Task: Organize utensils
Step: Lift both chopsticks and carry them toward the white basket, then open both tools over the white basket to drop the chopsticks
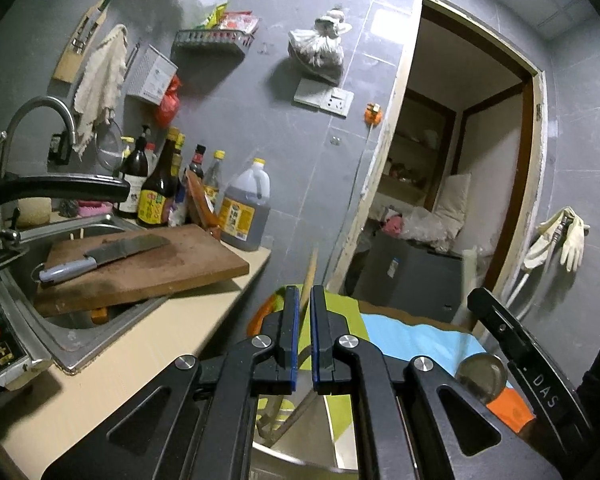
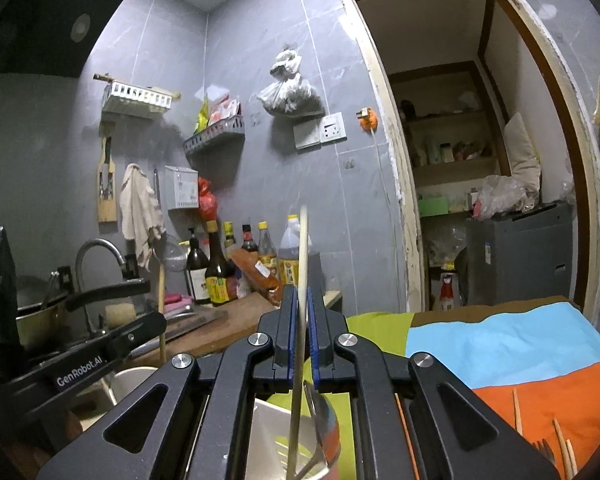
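Right gripper [image 2: 302, 320]: jaws nearly together, clamped on one pale chopstick [image 2: 303, 248]. The stick runs upright between the blue pads [image 2: 293, 336], tip well above the fingers, lower end dropping into the steel cup [image 2: 276, 440] directly below. One spoon [image 2: 320, 420] leans inside that cup beside the stick.

Left gripper [image 1: 305, 320]: jaws narrow, a slim gap between the pads [image 1: 295, 340]. One wooden stick [image 1: 310, 280] rises just behind that gap; cannot tell whether the pads actually grip it or it only lines up behind them. Cup rim [image 1: 300, 468] shows below this gripper too, with a wooden handle crossing under the fingers.

Each gripper appears at the edge of the other's view: one black finger at right in the left wrist view, one labelled finger at left in the right wrist view.

Loose utensils on the striped cloth [image 2: 520, 344], right wrist view: three orange-brown chopsticks [image 2: 517, 412] and one fork [image 2: 544, 454], lower right, well apart from the cup.

Further out, left wrist view: one cleaver [image 1: 104, 258] flat on one cutting board [image 1: 140, 268], the board overhanging the sink [image 1: 60, 344]. One tap [image 1: 40, 116]. About eight sauce bottles [image 1: 156, 196] and one large jug [image 1: 246, 208] lined along the wall. One pair of gloves [image 1: 560, 240] hanging right of the doorway.
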A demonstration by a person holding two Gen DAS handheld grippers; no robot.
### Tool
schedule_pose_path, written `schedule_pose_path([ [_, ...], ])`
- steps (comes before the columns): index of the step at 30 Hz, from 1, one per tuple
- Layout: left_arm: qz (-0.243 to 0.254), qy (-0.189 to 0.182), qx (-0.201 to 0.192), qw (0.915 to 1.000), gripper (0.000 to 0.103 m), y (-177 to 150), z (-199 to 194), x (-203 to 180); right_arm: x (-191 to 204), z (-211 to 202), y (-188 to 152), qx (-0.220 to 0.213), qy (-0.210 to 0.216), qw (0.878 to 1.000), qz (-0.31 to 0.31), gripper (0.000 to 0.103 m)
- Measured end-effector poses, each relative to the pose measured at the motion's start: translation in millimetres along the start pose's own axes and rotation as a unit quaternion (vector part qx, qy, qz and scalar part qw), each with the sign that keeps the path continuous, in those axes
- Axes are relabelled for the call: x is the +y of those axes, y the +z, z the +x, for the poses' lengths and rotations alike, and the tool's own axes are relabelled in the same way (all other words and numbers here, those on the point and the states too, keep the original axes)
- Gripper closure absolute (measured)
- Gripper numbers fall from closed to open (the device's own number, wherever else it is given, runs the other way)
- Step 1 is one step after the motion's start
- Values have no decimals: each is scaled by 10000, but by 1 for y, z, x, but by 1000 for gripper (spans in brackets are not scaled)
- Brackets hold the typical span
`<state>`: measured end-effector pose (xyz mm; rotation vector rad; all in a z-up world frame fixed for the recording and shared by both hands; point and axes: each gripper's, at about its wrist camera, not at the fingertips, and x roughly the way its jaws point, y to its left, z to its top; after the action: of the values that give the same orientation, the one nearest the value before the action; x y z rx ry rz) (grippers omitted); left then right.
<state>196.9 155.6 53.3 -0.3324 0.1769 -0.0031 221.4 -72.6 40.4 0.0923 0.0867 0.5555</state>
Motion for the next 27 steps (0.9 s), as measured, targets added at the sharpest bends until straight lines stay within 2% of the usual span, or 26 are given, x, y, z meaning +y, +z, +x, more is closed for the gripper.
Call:
schedule_pose_path([
  [4,-65,-107,93,9999,99,2,-4,0,-2,-3,2,34,29,10000,15,97],
  [6,-65,-132,91,9999,91,3,-7,-2,-3,-6,5,32,58,10000,25,94],
  [9,-59,-231,46,9997,82,7,-14,-7,-4,-12,10,-3,71,10000,16,81],
  [11,-32,-281,28,9996,80,10,-17,-12,-6,-17,13,-29,59,10000,11,80],
  [14,63,-341,3,9994,70,15,-23,-22,-11,-25,19,-70,-5,10000,-10,77],
  [17,162,-424,-25,9990,59,19,-30,-34,-19,-38,24,-138,-71,9999,-12,62],
  [18,190,-455,-27,9988,55,20,-31,-37,-23,-43,26,-169,-100,9998,-3,54],
  [20,256,-514,-32,9983,48,21,-34,-46,-31,-54,30,-229,-163,9996,16,48],
  [22,341,-590,-25,9977,42,20,-36,-55,-38,-64,33,-244,-236,9994,5,32],
  [24,432,-683,3,9967,30,18,-39,-65,-46,-76,36,-283,-287,9992,32,27],
  [27,544,-799,12,9953,23,14,-41,-80,-58,-93,40,-333,-437,9985,-75,18],
])
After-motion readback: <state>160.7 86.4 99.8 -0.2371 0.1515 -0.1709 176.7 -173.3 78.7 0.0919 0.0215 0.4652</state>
